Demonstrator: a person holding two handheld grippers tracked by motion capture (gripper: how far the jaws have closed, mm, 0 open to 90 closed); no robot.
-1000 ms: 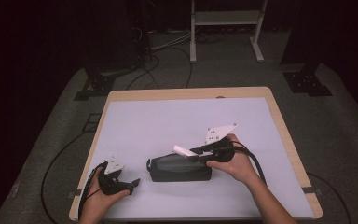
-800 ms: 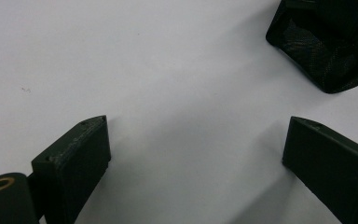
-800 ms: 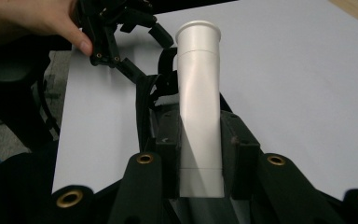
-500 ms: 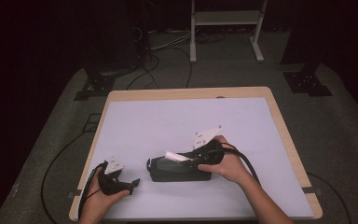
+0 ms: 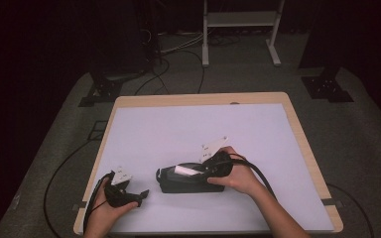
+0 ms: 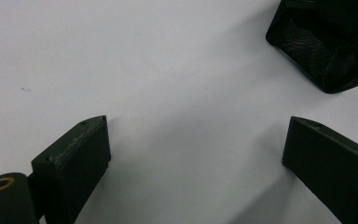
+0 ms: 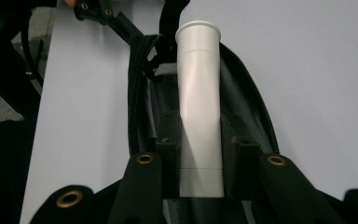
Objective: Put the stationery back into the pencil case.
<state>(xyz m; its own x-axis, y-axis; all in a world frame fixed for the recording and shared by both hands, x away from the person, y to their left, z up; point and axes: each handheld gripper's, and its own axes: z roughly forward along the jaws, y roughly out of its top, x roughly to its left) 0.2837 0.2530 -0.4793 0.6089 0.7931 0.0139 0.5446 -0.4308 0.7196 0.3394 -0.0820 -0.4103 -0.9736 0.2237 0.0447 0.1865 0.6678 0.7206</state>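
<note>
Right claw [image 7: 199, 156]: jaws closed on a white tube [image 7: 198, 93], gripped near its rear end, one jaw on each side. The tube's long axis runs straight out from the claw along the jaws' line, its capped, rimmed end pointing away from the hand.

Directly beneath and ahead of the tube lies a black zip pouch [image 5: 191, 181], its zipper open. The tube's length sits over the opening, aligned with the pouch's long axis, which in the high view runs left to right across the near-centre of the table [image 5: 258, 129]. The tube points toward the pouch's left end. Judgement: the tube appears partly into the opening; how deep cannot be told.

Left claw [image 5: 143, 193]: jaws wide apart, holding nothing, resting low over bare table near the front left corner. The pouch's left end lies just ahead of it and to its right, apart from both jaws. The right hand [image 5: 240, 178] is the nearer to the pouch.
</note>
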